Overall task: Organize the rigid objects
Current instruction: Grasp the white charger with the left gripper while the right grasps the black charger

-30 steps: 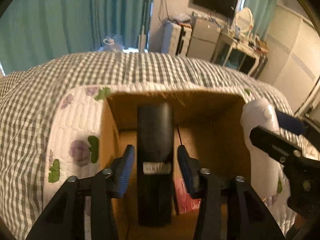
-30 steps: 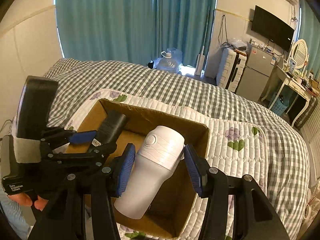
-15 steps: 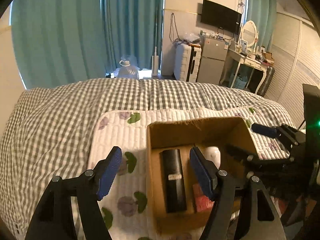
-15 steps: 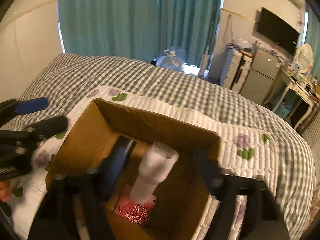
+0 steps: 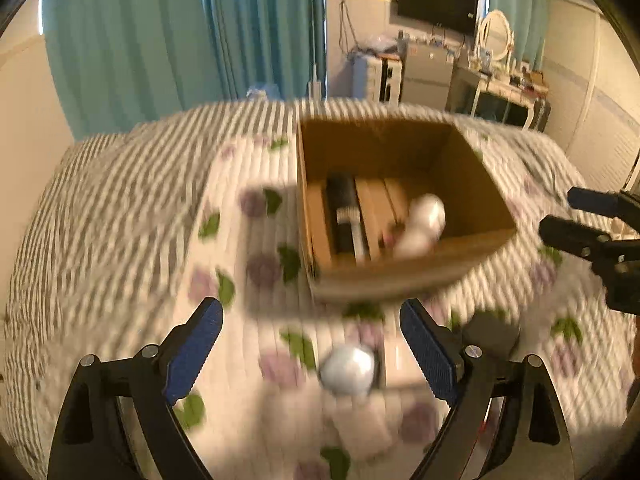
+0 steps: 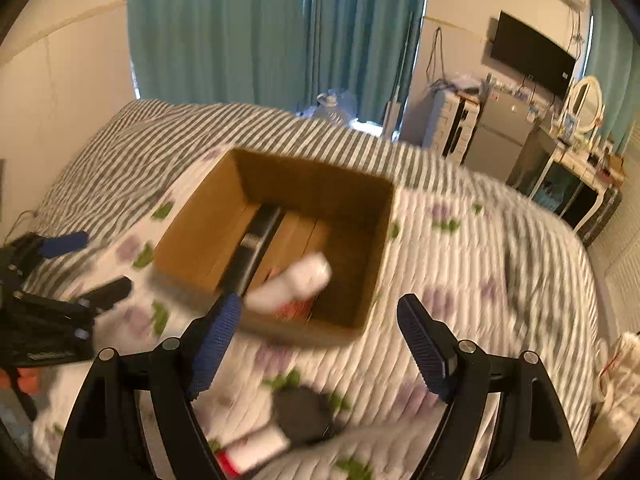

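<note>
Spread wide and holding nothing, my left gripper (image 5: 310, 344) hangs over the flowered quilt (image 5: 248, 280) in the left wrist view, which is blurred. Ahead of its fingers and a little to the right sits the cardboard box (image 5: 400, 276), open at the top; inside lie a black cylinder (image 5: 344, 212) along the left part of the floor and a white bottle (image 5: 424, 220) toward the right wall. Just in front of my blue pads (image 5: 428, 354), between them, a pale rounded object (image 5: 348, 370) lies on the quilt, too smeared to name. Off to the far right I see my other gripper's fingers. In the right wrist view, my right gripper (image 6: 316, 346) is likewise parted and empty. That box (image 6: 192, 240) stands just ahead, slightly left, with the black cylinder (image 6: 256, 248) and white bottle (image 6: 296, 284) lying in it. Below my fingers, near the frame's bottom, a dark round object (image 6: 300, 412) and a white item with a red end (image 6: 252, 450) rest on the quilt (image 6: 460, 248).
</note>
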### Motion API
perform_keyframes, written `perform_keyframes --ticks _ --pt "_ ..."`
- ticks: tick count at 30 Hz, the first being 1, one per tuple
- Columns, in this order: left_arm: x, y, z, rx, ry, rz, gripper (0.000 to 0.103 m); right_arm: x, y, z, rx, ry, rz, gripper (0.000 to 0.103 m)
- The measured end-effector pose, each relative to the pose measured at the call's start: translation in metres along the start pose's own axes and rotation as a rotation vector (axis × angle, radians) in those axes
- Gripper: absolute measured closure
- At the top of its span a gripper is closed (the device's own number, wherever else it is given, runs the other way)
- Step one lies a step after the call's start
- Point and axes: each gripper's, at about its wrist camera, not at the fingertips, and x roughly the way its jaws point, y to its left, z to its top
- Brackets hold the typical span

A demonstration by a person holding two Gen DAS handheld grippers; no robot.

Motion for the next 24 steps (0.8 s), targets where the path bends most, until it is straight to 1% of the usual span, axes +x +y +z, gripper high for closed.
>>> perform_keyframes --ticks 3,4,6,8,10,12,13,14,15,16,18,21,22,24 --pt "0.007 -0.005 -0.029 0.004 0.056 -0.024 0.012 -0.001 0.009 -0.025 0.000 0.026 0.015 0.022" --pt "0.012 -0.008 -0.038 0.010 0.079 -0.020 0.012 0.001 0.012 -0.032 -0.003 0.036 0.010 0.022" --pt "0.022 -0.013 -0.052 0.011 0.123 -0.010 0.017 0.004 0.019 -0.048 -0.014 0.053 0.002 0.022" --pt "0.034 -0.019 -0.065 0.008 0.174 0.005 0.018 0.012 0.025 -0.062 -0.028 0.080 0.009 0.022" --pt "0.045 -0.024 -0.076 0.010 0.223 -0.001 0.019 0.021 0.028 -0.070 -0.045 0.106 0.007 0.022" --pt "0.052 -0.029 -0.083 0.026 0.248 0.000 0.029 0.030 0.029 -0.078 -0.059 0.128 -0.003 0.022" --pt "0.057 -0.033 -0.085 0.039 0.263 0.008 0.031 0.034 0.029 -0.081 -0.064 0.139 -0.001 0.022" --pt "0.061 -0.035 -0.088 0.046 0.272 0.009 0.042 0.037 0.029 -0.084 -0.067 0.149 0.002 0.022" --pt "0.062 -0.036 -0.089 0.048 0.279 -0.008 0.053 0.040 0.028 -0.085 -0.065 0.157 0.002 0.022" --pt "0.063 -0.037 -0.090 0.041 0.281 -0.018 0.053 0.042 0.027 -0.086 -0.062 0.165 0.002 0.022" --pt "0.060 -0.038 -0.089 0.039 0.266 -0.009 0.057 0.046 0.024 -0.087 -0.055 0.181 0.006 0.022" --pt "0.045 -0.036 -0.080 0.019 0.210 0.008 0.059 0.048 0.019 -0.086 -0.055 0.197 0.007 0.022" --pt "0.037 -0.035 -0.075 0.015 0.185 0.007 0.060 0.048 0.019 -0.085 -0.066 0.202 0.003 0.022" --pt "0.029 -0.031 -0.067 0.007 0.159 -0.007 0.061 0.054 0.019 -0.085 -0.107 0.237 0.008 0.022"
